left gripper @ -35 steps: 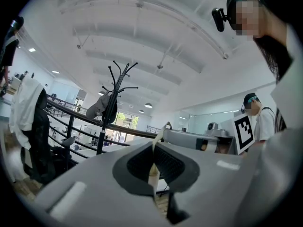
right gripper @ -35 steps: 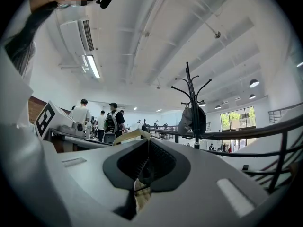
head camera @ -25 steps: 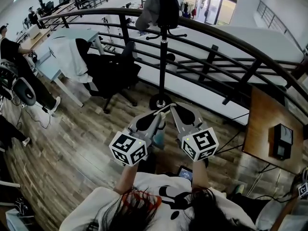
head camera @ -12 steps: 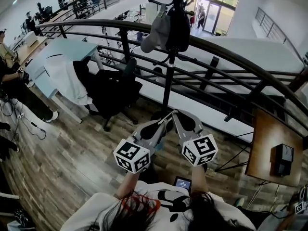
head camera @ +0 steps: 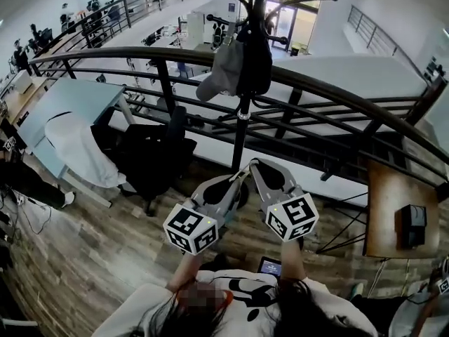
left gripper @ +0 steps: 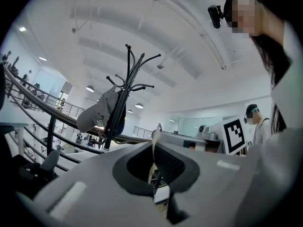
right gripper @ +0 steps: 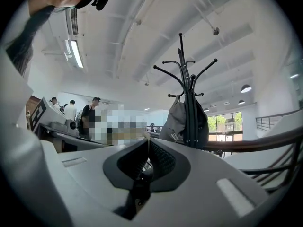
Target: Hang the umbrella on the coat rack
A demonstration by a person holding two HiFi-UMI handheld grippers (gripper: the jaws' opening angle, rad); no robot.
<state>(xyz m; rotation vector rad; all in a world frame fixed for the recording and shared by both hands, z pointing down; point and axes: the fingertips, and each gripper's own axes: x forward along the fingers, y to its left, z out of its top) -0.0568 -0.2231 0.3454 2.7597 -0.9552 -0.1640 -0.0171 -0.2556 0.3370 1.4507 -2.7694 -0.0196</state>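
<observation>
The black coat rack (head camera: 242,125) stands just beyond the curved railing, straight ahead of both grippers. A grey cap (head camera: 219,72) and a dark folded thing (head camera: 255,58), maybe the umbrella, hang together from its hooks. My left gripper (head camera: 241,172) and right gripper (head camera: 253,164) are held side by side low in front of the pole, tips nearly touching each other. Both are shut with nothing between the jaws. The left gripper view shows the rack (left gripper: 124,96) and cap (left gripper: 97,115) up and to the left of that gripper (left gripper: 155,140). In the right gripper view the rack (right gripper: 188,86) rises right of that gripper (right gripper: 148,139).
A black metal railing (head camera: 330,93) curves across behind the rack. A black office chair (head camera: 158,160) and a desk with a white cloth (head camera: 74,146) are at the left. A small wooden table (head camera: 400,213) with a black device is at the right. People stand far off.
The view has moved closer to the rack and tilted up, so its hooks and hanging things appear larger and lower. Both grippers remain shut and side by side.
</observation>
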